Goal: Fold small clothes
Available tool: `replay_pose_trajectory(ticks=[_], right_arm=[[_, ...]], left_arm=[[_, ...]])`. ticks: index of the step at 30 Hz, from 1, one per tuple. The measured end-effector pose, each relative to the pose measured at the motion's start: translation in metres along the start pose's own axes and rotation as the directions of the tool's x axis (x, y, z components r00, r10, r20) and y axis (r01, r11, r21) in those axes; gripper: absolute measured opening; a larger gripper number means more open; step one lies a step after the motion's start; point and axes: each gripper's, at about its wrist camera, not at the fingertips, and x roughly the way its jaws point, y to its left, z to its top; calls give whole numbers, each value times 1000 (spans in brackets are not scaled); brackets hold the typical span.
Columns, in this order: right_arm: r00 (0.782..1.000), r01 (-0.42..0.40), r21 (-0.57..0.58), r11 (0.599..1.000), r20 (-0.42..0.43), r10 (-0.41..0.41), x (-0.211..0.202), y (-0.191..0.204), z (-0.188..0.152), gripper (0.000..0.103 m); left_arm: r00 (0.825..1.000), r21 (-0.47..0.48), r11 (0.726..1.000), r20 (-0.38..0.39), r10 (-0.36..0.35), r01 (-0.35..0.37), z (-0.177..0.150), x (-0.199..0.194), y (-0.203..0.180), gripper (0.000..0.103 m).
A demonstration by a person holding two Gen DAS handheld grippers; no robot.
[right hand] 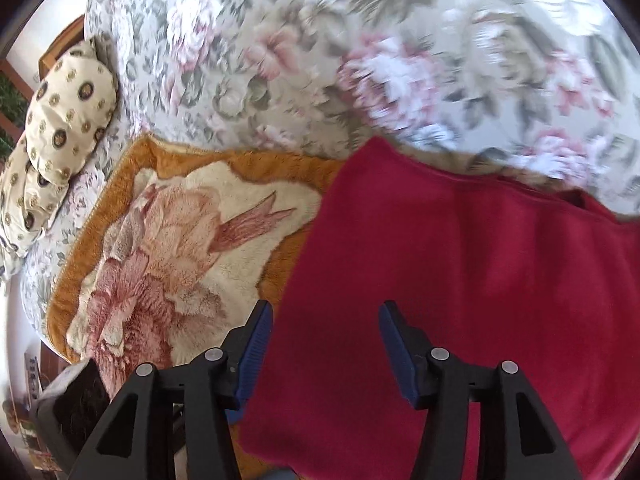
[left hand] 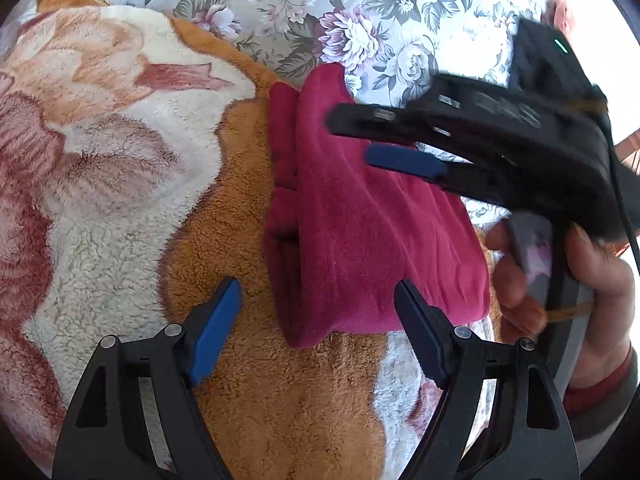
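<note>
A folded dark red garment (left hand: 360, 232) lies on a fleecy orange and cream blanket (left hand: 120, 184). My left gripper (left hand: 320, 304) is open and empty, its fingers either side of the garment's near corner, just above it. My right gripper (left hand: 368, 136) comes in from the right above the garment's far part, its jaws apart and holding nothing. In the right wrist view the red garment (right hand: 480, 280) fills the lower right, and the right gripper (right hand: 326, 324) hovers open over its near edge.
A floral bedspread (left hand: 360, 12) covers the bed behind the blanket. Two cream patterned pillows (right hand: 64, 112) lie at the far left of the bed. The person's hand (left hand: 592, 280) holds the right gripper's handle at the right.
</note>
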Motion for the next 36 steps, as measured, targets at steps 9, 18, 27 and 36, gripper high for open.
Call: replay_pose_trajectory(ticks=[9, 18, 27, 36], right_arm=[[975, 187, -165, 968, -86, -203, 58, 34, 21, 72], [980, 195, -204, 959, 15, -196, 32, 17, 16, 20], [991, 18, -83, 996, 134, -7, -22, -12, 0, 17], [953, -27, -52, 998, 299, 42, -125, -70, -19, 15]], left_arm=[[1000, -3, 1000, 8, -7, 7, 7, 7, 2, 80], [1000, 26, 1000, 20, 3, -3, 13, 13, -3, 82], [996, 99, 992, 41, -78, 73, 19, 31, -28, 71], [982, 321, 934, 54, -181, 155, 7, 15, -144, 49]])
